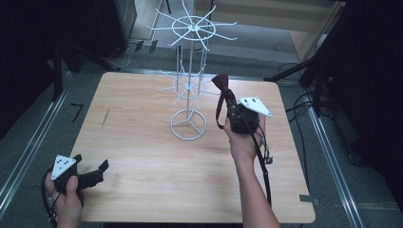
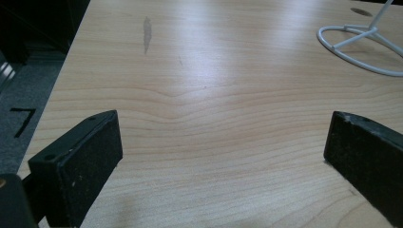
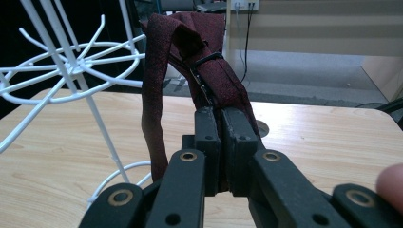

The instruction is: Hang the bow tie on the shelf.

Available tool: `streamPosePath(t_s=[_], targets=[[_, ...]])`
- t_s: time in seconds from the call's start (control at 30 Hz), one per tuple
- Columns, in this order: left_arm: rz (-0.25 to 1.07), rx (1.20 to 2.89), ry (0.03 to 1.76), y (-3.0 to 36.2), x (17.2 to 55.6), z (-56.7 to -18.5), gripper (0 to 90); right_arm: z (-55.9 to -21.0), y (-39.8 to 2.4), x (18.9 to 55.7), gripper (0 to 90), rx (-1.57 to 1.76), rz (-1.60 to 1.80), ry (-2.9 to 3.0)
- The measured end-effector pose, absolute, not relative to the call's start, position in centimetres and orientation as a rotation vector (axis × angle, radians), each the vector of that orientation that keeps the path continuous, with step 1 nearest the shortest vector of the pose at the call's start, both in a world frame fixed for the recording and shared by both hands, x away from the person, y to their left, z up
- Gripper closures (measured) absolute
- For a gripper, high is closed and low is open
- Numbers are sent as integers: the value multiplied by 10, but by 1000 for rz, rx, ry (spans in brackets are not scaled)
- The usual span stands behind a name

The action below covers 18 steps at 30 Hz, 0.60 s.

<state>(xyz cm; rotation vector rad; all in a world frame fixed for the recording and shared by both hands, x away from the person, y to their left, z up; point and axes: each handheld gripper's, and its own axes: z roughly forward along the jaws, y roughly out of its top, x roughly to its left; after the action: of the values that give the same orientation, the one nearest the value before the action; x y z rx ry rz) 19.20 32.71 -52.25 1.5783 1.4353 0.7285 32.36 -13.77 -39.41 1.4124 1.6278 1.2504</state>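
Note:
A dark red bow tie (image 1: 220, 87) with its strap hanging in a loop is lifted above the table, just right of the white wire rack (image 1: 189, 76). My right gripper (image 1: 233, 105) is shut on the bow tie (image 3: 202, 71), whose strap and black clasp rise from between the jaws in the right gripper view, with the rack's hooked arms (image 3: 71, 66) to the left. My left gripper (image 1: 90, 166) hovers over the table's near left corner, held open with nothing between its fingers (image 2: 76, 166).
The wooden table (image 1: 142, 161) has the rack's ring base (image 1: 188, 124) at its middle and a small hole near the far right. A cable (image 1: 262, 161) trails from the right gripper. Dark stands and cables surround the table on the floor.

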Motion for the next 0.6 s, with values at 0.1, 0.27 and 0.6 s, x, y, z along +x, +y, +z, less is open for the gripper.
streamPosePath(t_s=[0.1,0.27,0.6], targets=[[726,1579,1435,327,192,-522,0,-395,-134,324,868,1405,1245,1638],[724,1578,1435,328,192,-522,0,-399,-129,325,868,1407,1232,1652],[723,1579,1434,328,192,-522,0,-410,-122,328,868,1416,1211,1679]])
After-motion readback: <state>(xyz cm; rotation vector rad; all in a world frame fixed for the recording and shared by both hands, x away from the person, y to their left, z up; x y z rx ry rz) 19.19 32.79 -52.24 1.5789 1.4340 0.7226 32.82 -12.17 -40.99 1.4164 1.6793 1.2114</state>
